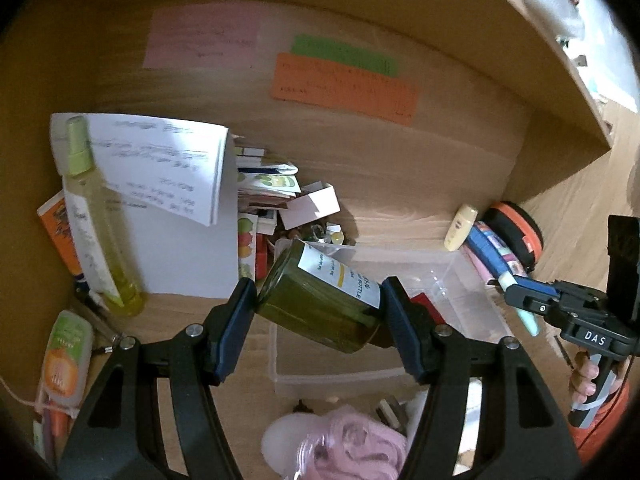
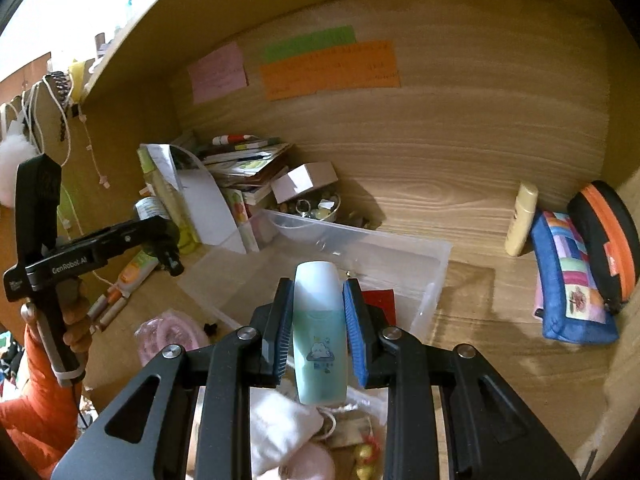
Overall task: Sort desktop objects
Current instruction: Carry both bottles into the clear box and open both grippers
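The left gripper was clamped on a dark green jar, its jaws fairly wide and pressed on the jar's two ends, the jar tilted above the clear plastic bin; the right gripper was nearly closed on a slim pale-green bottle, held upright over the bin's near edge; right of the bin, against the wooden back panel, a blue patchwork pouch leaned beside an orange-trimmed black case.

Dark green jar, mint bottle
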